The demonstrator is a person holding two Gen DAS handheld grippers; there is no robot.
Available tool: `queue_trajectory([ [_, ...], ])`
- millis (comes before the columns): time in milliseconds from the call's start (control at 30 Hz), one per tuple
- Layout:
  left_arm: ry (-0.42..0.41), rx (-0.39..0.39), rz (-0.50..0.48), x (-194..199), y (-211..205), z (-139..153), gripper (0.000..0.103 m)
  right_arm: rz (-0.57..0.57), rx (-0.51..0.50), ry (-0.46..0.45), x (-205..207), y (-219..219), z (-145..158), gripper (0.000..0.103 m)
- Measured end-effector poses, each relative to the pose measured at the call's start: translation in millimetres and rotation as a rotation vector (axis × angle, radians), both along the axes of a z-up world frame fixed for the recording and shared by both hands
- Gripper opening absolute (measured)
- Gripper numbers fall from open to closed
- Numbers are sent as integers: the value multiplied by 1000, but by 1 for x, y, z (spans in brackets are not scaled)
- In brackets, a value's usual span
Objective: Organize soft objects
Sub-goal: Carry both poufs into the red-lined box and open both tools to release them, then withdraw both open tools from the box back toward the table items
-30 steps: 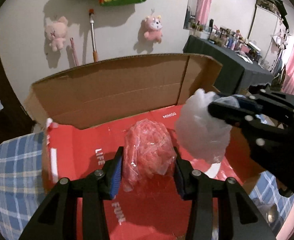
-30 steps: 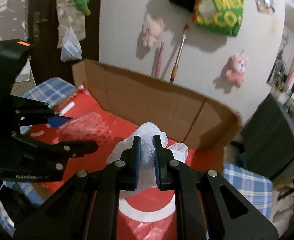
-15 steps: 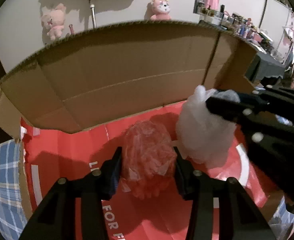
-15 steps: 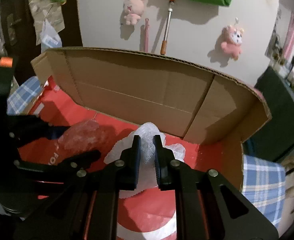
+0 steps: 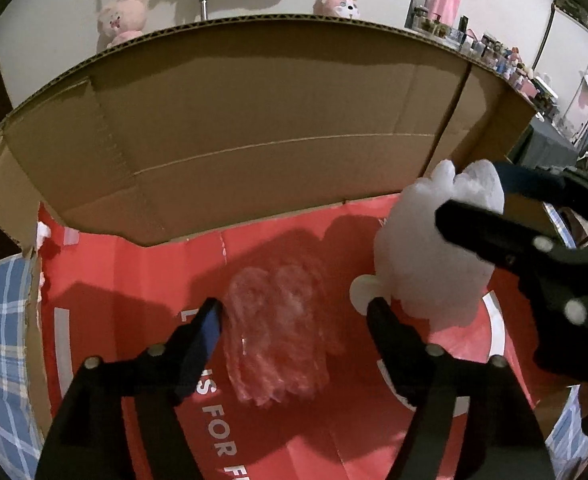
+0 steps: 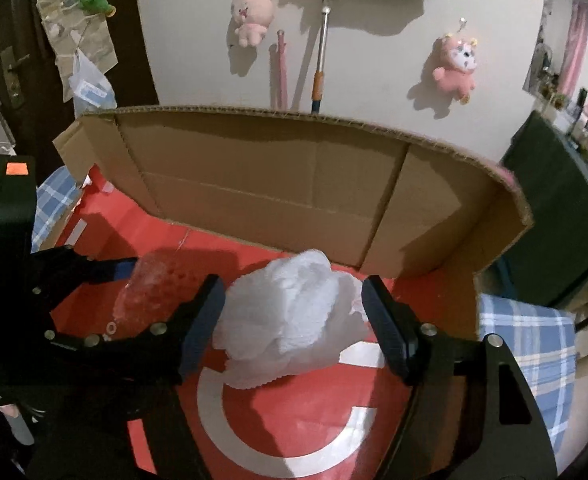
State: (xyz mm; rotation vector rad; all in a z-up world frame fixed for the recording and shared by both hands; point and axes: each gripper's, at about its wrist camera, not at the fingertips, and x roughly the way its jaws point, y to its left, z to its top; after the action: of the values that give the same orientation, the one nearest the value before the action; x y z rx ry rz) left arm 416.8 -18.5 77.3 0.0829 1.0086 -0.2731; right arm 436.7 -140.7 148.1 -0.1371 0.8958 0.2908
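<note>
Both grippers sit spread wide inside the cardboard box (image 6: 277, 184). The left gripper (image 5: 294, 312) brackets the clear wrap bundle (image 5: 277, 344) on the red floor, seemingly untouched. The right gripper (image 6: 294, 300) frames the white foam wad (image 6: 289, 320) beside it, gripping nothing.

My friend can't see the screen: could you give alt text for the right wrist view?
Open right gripper straddles a white foam wad lying in a red-floored cardboard box. To its left, the left gripper is beside a clear plastic bundle; plush toys hang on the wall behind.
</note>
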Motion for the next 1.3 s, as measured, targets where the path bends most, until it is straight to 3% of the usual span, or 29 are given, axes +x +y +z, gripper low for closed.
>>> queue_trajectory([
  [300, -42, 0, 15, -19, 7, 13, 90, -22, -17, -13, -10, -1, 9, 70],
  [567, -149, -80, 31, -59, 17, 60, 100, -58, 18, -132, -52, -16, 56, 71],
  [800, -324, -60, 18, -123, 10, 115, 103, -71, 32, -300, -126, -23, 111, 71],
  [900, -388, -52, 54, -156, 15, 133, 103, -74, 63, -360, -165, -28, 130, 74],
  [1100, -520, -42, 109, -224, 23, 152, 103, -69, 117, -429, -231, -32, 151, 76],
  [1300, -564, -92, 123, -280, 31, 162, 103, -81, 148, -485, -289, -41, 160, 79],
])
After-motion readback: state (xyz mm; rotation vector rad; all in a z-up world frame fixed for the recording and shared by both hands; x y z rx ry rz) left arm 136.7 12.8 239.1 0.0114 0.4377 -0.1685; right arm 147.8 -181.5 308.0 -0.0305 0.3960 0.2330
